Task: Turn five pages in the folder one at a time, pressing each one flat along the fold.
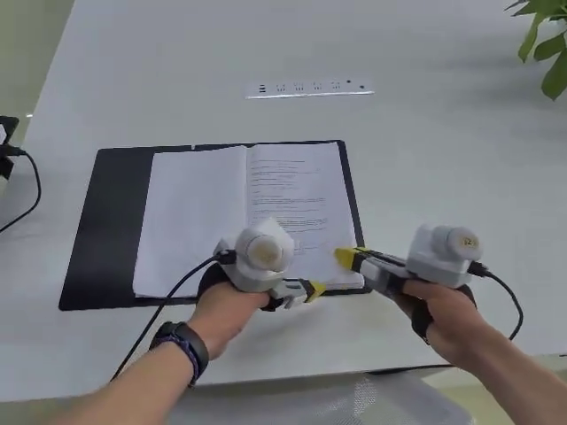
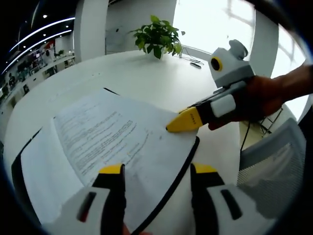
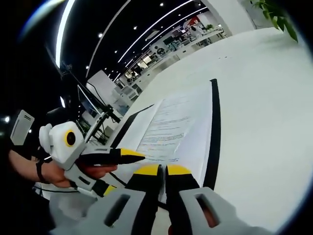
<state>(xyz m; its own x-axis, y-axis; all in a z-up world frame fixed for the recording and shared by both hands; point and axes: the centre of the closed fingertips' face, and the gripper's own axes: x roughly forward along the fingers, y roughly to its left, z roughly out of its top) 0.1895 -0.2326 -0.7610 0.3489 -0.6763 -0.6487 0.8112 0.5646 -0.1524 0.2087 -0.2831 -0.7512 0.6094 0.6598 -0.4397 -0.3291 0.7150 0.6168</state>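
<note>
So the black open folder [image 1: 111, 230] lies flat on the white table [image 1: 425, 159], sitting centre-left in the head view, with a blank white sheet [image 1: 190, 221] on its left half and a white page of printed text [image 1: 292, 195] on its right half. My left claw [image 2: 158, 169] is spread wide. In its own view the two yellow-tipped jaws come up from the bottom of the frame, one over the printed page and the other over bare table, and the folder's black edge runs up between them. It's not gripping anything. My right claw [image 3: 164, 170] has its jaws pressed tight together, yellow tips touching, and they sit right at the lower right edge of the printed page, next to the folder's black border. I honestly can't tell whether a sheet is caught between them. In the head view both claws are low in the frame, at the folder's bottom right corner, near each other but not touching, with my left hand [image 1: 226, 310] and right hand [image 1: 443, 310] just beneath them. There's a black band [image 1: 182, 341] on my left wrist. A white power strip [image 1: 306, 88] lies on the table at top centre, and a green leafy plant [image 1: 545, 44] pokes in at the upper right corner.
</note>
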